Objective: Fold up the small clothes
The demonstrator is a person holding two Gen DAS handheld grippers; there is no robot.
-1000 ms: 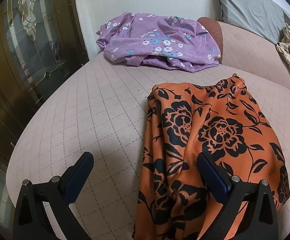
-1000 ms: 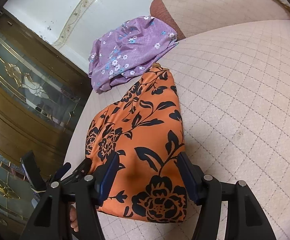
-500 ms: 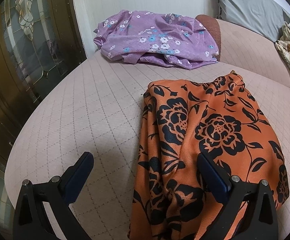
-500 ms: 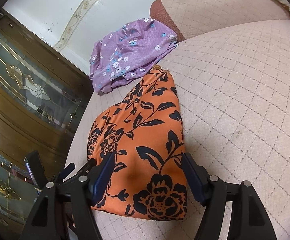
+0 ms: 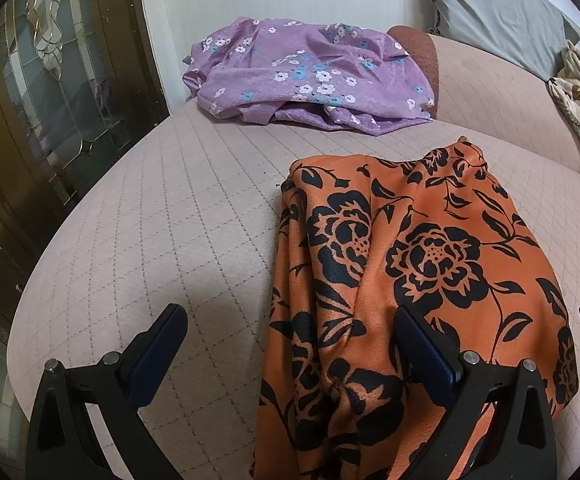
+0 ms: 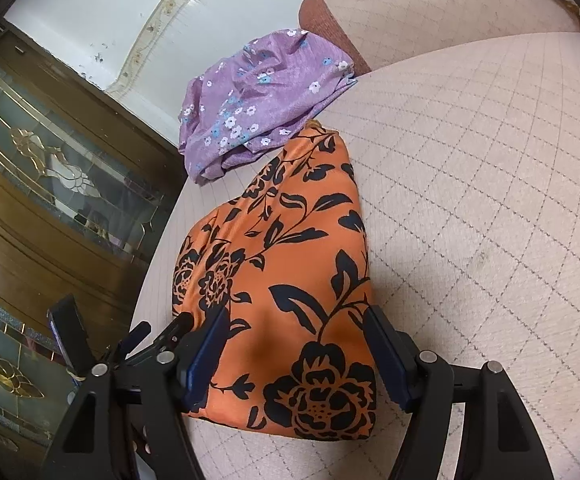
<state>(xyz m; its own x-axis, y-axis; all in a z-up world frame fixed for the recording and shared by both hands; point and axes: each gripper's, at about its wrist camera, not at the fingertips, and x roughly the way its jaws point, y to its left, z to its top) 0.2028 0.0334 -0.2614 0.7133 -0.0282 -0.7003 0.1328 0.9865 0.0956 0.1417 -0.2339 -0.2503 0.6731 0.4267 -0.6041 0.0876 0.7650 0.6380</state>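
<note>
left hand-held gripper: jaws apart | right hand-held gripper: jaws apart

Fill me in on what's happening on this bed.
A person is folding clothes with two handheld grippers. An orange floral garment lies folded on the quilted bed. Both the left gripper and right gripper hover open over its near end, gripping nothing. A crumpled purple floral garment waits behind it.
</note>
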